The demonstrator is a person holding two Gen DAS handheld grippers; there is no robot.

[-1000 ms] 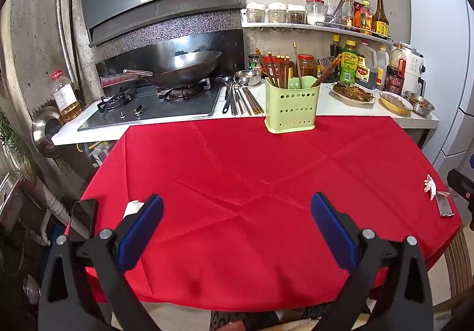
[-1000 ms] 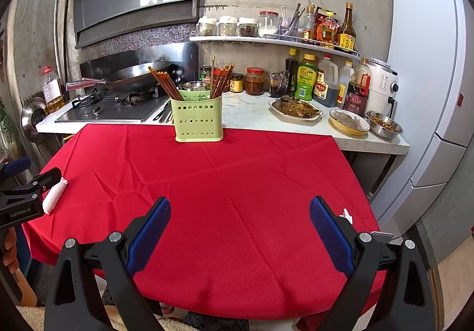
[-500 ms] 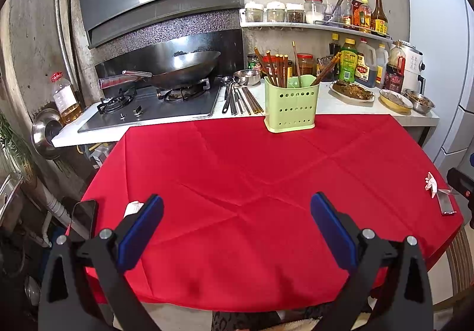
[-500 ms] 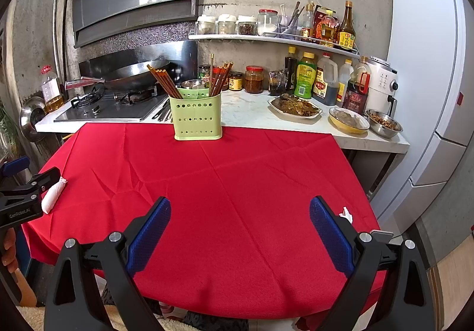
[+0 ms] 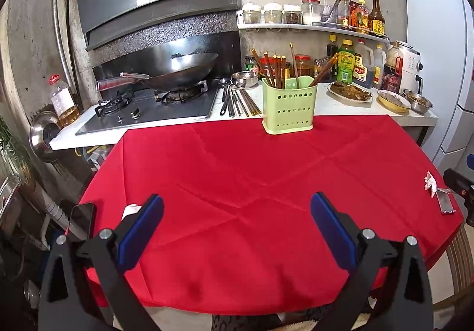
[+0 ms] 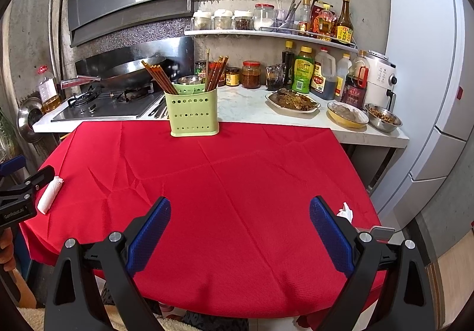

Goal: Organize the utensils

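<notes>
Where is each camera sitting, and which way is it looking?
Left wrist view: sits on the left gripper, low at the near edge of the red table, looking across it at the green holder and stove; its two open blue fingers show.
Right wrist view: sits on the right gripper, further right, facing the same way; its open fingers show, and the left gripper pokes in at the left edge.
Both share the table, holder, chopsticks and shelf.

Wok (image 5: 180, 69) on stove (image 5: 154, 107)
</notes>
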